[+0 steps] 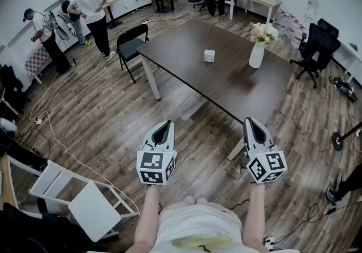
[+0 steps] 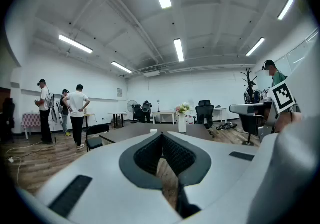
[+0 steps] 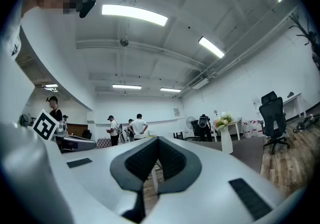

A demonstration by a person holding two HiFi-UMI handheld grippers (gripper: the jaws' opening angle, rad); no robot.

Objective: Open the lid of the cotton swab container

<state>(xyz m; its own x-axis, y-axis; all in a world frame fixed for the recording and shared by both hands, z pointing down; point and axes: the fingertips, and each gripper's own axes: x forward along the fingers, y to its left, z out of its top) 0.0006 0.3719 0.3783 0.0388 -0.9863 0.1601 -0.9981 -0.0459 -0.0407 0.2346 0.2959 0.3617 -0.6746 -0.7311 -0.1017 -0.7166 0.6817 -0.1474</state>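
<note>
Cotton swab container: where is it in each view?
Head view: cotton swab container on the table, left of the vase.
Left gripper view: tiny white box near centre, left of the vase.
Right gripper view: cannot make it out.
Shared landmark: the vase, in all three.

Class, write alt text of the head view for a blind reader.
A person holds the left claw and right claw, both shut and empty, over a wooden floor, short of a dark table. On it stand a small white container and a white vase of flowers; people stand further back.
</note>
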